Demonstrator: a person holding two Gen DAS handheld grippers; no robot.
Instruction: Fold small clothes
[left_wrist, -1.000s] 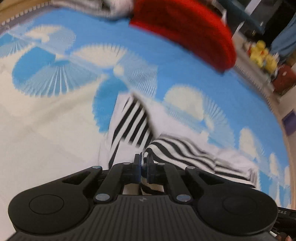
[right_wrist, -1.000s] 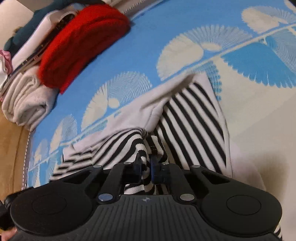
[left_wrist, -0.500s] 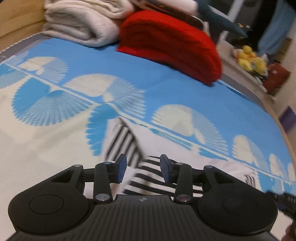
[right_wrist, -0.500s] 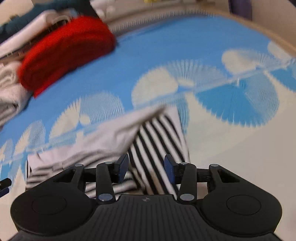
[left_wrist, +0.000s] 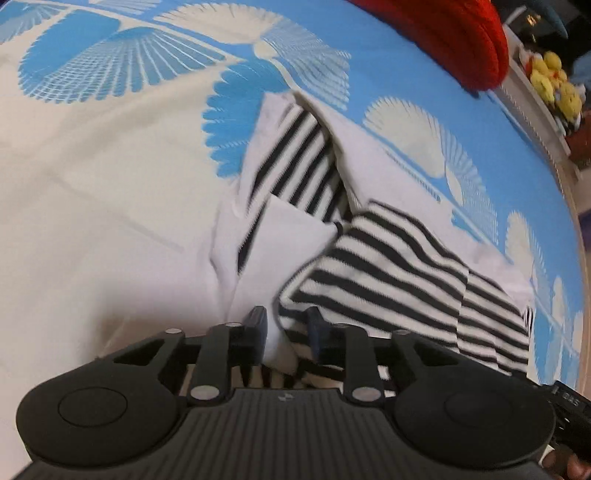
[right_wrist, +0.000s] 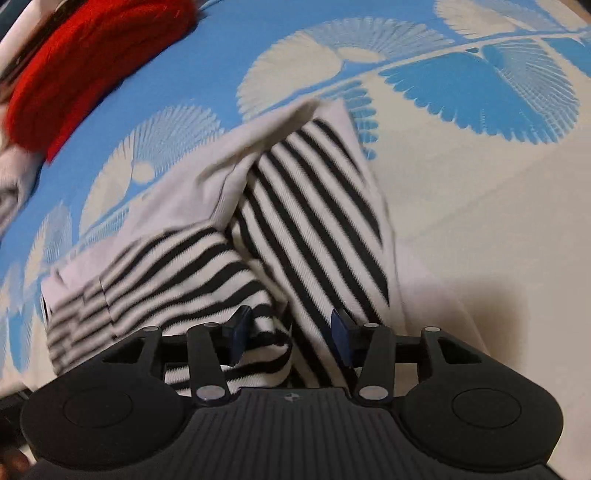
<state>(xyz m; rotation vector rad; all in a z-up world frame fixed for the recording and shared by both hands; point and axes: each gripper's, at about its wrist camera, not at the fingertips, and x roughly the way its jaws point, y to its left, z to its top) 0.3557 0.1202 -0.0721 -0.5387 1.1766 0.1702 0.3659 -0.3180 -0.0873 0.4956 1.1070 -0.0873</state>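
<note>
A small black-and-white striped garment with plain white panels (left_wrist: 373, 254) lies partly folded on a blue and cream patterned bedspread (left_wrist: 92, 155). It also shows in the right wrist view (right_wrist: 317, 206). My left gripper (left_wrist: 285, 328) is open, low over the garment's near edge, with white and striped cloth between its fingers. My right gripper (right_wrist: 290, 332) is open wider, just above the striped fold at the near edge.
A red folded blanket (left_wrist: 454, 33) lies at the far end of the bed; it also shows in the right wrist view (right_wrist: 81, 70). Yellow plush toys (left_wrist: 554, 81) sit on a shelf beyond the bed's right edge. Pale folded towels (right_wrist: 11, 184) lie beside the red blanket.
Both grippers were shut on the striped cloth a second ago, then opened and let it go. They have since dropped closer to the garment's near edge.
</note>
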